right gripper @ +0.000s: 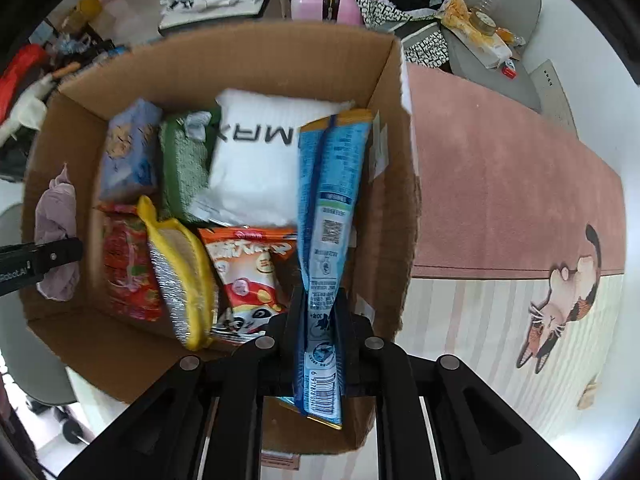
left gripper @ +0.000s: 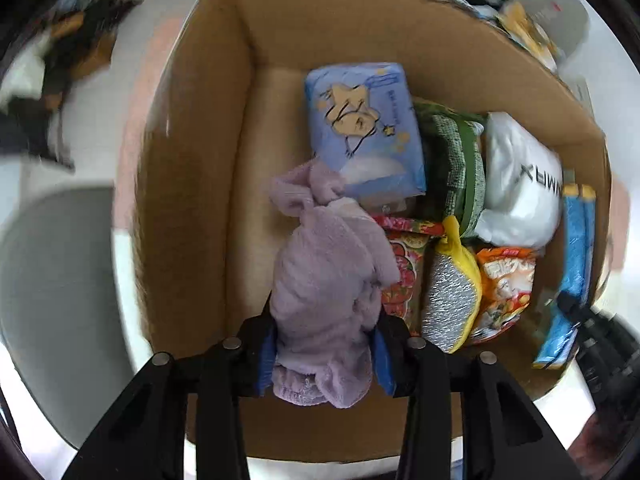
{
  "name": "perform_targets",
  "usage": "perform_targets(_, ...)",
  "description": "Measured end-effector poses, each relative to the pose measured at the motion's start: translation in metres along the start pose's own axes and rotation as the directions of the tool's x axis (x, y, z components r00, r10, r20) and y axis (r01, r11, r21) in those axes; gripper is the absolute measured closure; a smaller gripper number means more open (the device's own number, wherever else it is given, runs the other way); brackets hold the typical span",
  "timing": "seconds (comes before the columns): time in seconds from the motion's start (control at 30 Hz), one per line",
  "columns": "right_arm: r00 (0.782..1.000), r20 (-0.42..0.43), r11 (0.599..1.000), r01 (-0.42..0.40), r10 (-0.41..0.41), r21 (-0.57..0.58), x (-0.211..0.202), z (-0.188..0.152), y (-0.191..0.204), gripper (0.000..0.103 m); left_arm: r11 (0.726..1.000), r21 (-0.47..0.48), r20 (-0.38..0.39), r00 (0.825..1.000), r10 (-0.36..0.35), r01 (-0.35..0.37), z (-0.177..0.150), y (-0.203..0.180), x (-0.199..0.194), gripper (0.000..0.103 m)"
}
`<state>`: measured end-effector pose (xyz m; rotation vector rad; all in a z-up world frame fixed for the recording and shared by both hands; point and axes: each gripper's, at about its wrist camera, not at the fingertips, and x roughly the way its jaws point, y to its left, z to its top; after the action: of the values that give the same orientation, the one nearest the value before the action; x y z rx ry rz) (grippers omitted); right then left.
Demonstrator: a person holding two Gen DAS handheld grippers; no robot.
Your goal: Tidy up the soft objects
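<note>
left gripper (left gripper: 326,344): over box (left gripper: 192,152), fingers clamp purple cloth (left gripper: 324,280), long axis pointing ahead
right gripper (right gripper: 320,320): at box's right wall, fingers pinch blue packet (right gripper: 332,200), lengthwise ahead

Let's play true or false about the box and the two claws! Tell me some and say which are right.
1. The left claw grips a purple fluffy cloth. True.
2. The right claw is empty. False: it pinches a blue packet.
3. The cardboard box has nothing in it. False: packets and soft things fill it.
4. A white bag with letters lies in the box. True.
5. The rug beside the box is green. False: it is pink.
</note>
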<state>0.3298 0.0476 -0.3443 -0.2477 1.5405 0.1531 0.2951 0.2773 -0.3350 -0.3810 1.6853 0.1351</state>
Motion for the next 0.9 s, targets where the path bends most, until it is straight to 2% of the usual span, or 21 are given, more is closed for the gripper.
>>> perform_targets(0.03,1.0,-0.004,1.0,0.016,-0.016,-0.008,0.002,0.001,0.002,0.086,1.0,-0.009,-0.006,1.0,-0.028,0.028,0.0,0.0,0.001,0.065)
perform_targets(0.07,1.0,-0.009,1.0,0.018,-0.018,-0.007,0.004,0.001,0.002,0.079,1.0,0.005,-0.009,1.0,-0.028,0.028,0.0,-0.003,0.002,0.062)
perform_targets(0.1,1.0,-0.015,1.0,0.003,-0.003,-0.003,0.005,0.002,0.002,0.065,1.0,0.027,0.003,1.0,-0.002,0.002,-0.002,-0.008,0.0,0.061)
perform_targets(0.23,1.0,-0.003,0.999,-0.03,0.03,0.022,-0.007,-0.001,0.0,0.05,0.998,0.065,0.042,0.999,0.009,-0.012,-0.01,-0.02,-0.013,0.047)
perform_targets(0.27,1.0,0.005,0.999,-0.029,0.029,0.027,-0.011,-0.002,0.0,0.041,0.998,0.067,0.054,0.999,0.008,-0.011,-0.012,-0.022,-0.019,0.047)
perform_targets(0.33,0.998,0.006,0.997,-0.063,0.063,0.041,-0.019,-0.006,-0.001,0.037,0.996,0.085,0.08,0.997,0.013,-0.02,-0.018,-0.025,-0.03,0.047)
perform_targets(0.4,0.998,0.015,0.997,-0.063,0.063,0.047,-0.029,-0.01,-0.001,0.025,0.995,0.094,0.113,0.993,0.018,-0.029,-0.027,-0.028,-0.04,0.047)
perform_targets(0.43,0.997,0.022,0.996,-0.074,0.073,0.052,-0.034,-0.013,-0.001,0.023,0.995,0.098,0.125,0.992,0.018,-0.031,-0.03,-0.03,-0.045,0.046)
perform_targets(0.53,0.995,0.027,0.993,-0.097,0.096,0.062,-0.045,-0.021,0.0,0.015,0.992,0.112,0.184,0.982,0.03,-0.051,-0.047,-0.03,-0.059,0.029)
perform_targets(0.6,0.995,0.035,0.994,-0.093,0.091,0.063,-0.052,-0.028,0.003,0.001,0.989,0.123,0.227,0.973,0.047,-0.076,-0.058,-0.029,-0.067,0.019)
perform_targets(0.67,0.995,0.047,0.995,-0.085,0.083,0.06,-0.057,-0.034,0.006,0.0,0.988,0.132,0.254,0.966,0.048,-0.084,-0.066,-0.033,-0.073,0.005)
perform_targets(0.73,0.996,0.052,0.996,-0.07,0.067,0.057,-0.061,-0.039,0.01,0.0,0.988,0.127,0.278,0.959,0.047,-0.085,-0.058,-0.041,-0.069,0.002)
perform_targets(0.9,0.995,0.092,0.996,-0.055,0.049,0.07,-0.072,-0.047,0.011,0.0,0.987,0.117,0.316,0.947,0.067,-0.109,-0.069,-0.046,-0.075,0.001)
